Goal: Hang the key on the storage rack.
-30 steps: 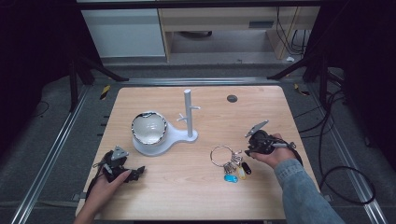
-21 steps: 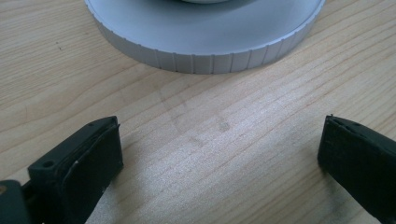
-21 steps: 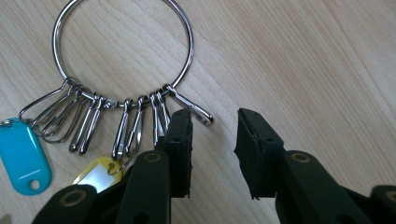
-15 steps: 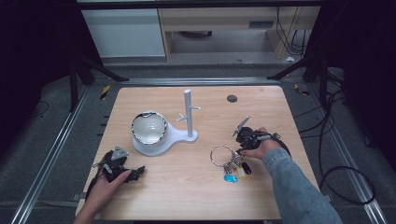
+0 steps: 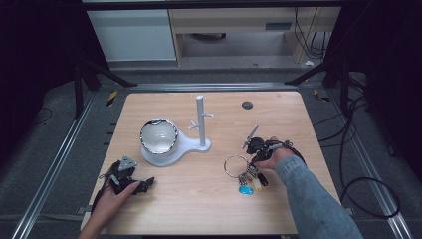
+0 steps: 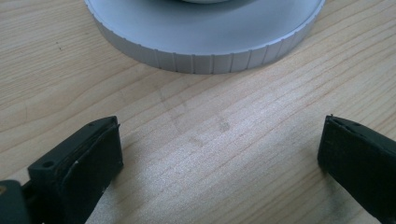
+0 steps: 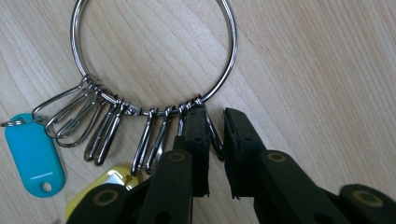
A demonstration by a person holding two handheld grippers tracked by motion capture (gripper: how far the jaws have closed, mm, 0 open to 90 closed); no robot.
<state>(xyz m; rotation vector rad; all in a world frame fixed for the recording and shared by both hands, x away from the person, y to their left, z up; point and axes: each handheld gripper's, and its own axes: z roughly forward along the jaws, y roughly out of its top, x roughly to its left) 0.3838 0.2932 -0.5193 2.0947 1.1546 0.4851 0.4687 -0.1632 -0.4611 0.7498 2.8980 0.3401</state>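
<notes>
A large metal key ring [image 7: 232, 46] lies flat on the wooden table, carrying several wire clips, a turquoise tag [image 7: 32, 154] and a yellow tag. In the high view the bunch of keys [image 5: 249, 181] lies right of centre. My right gripper [image 7: 215, 140] reaches down to the ring's lower edge. Its jaws have just been closing and now pinch one wire clip between the pads. In the high view the right gripper [image 5: 251, 160] sits by the ring. My left gripper [image 5: 144, 184] rests at the front left, open, with bare wood between its jaws [image 6: 219, 154].
A white stand [image 5: 200, 119] with an upright pegged post and a round base [image 6: 205, 42] stands mid-table, holding a shiny bowl [image 5: 159, 137]. A dark round grommet [image 5: 247, 105] sits at the back right. Metal rails run beside the table's edges.
The right hand has moved left and slightly down onto the key ring, and its jaws have narrowed around a clip. The left hand has stayed put.
</notes>
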